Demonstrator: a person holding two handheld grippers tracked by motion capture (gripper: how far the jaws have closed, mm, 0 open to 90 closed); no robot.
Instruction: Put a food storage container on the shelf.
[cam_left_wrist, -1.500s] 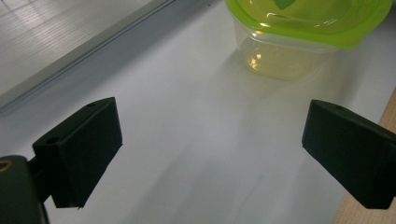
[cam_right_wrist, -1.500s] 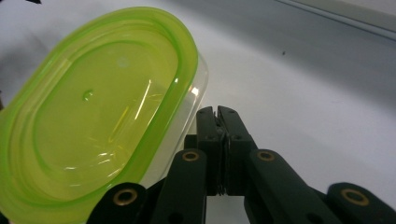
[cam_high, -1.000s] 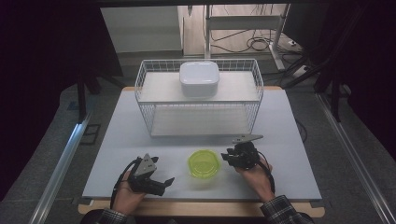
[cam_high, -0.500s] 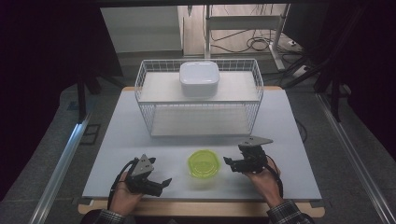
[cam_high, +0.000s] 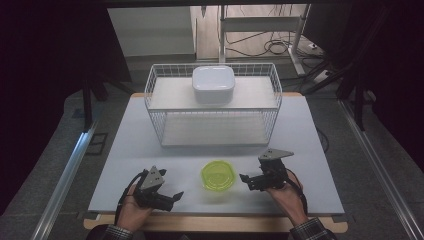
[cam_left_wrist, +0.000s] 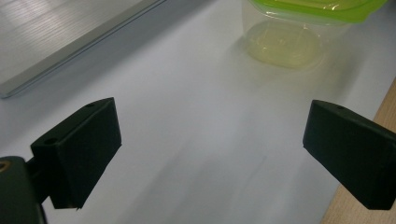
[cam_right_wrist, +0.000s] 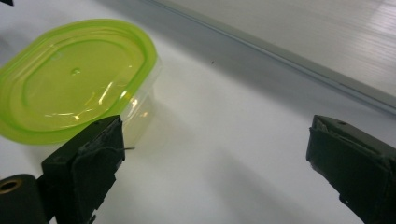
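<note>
A clear plastic container with a lime-green lid (cam_high: 218, 175) stands on the white table top (cam_high: 310, 150) near the front, between my two grippers. In the right gripper view the container (cam_right_wrist: 77, 79) lies ahead to the left, outside the jaws. My right gripper (cam_high: 245, 181) (cam_right_wrist: 217, 140) is just right of it; its jaws have just been opening and stand wide with nothing between them. My left gripper (cam_high: 175, 197) (cam_left_wrist: 210, 126) rests open at the front left, pointing at the container (cam_left_wrist: 289, 42), a short way off.
A white wire basket (cam_high: 212, 105) stands at the back middle of the table, with a white lidded box (cam_high: 214, 84) on its upper shelf. The table's wooden front edge (cam_high: 215, 222) runs just behind both hands. Dark floor and metal rails flank the table.
The right gripper has drawn back to the right from the container's rim and its jaws have spread apart. The left gripper and the container have stayed put.
</note>
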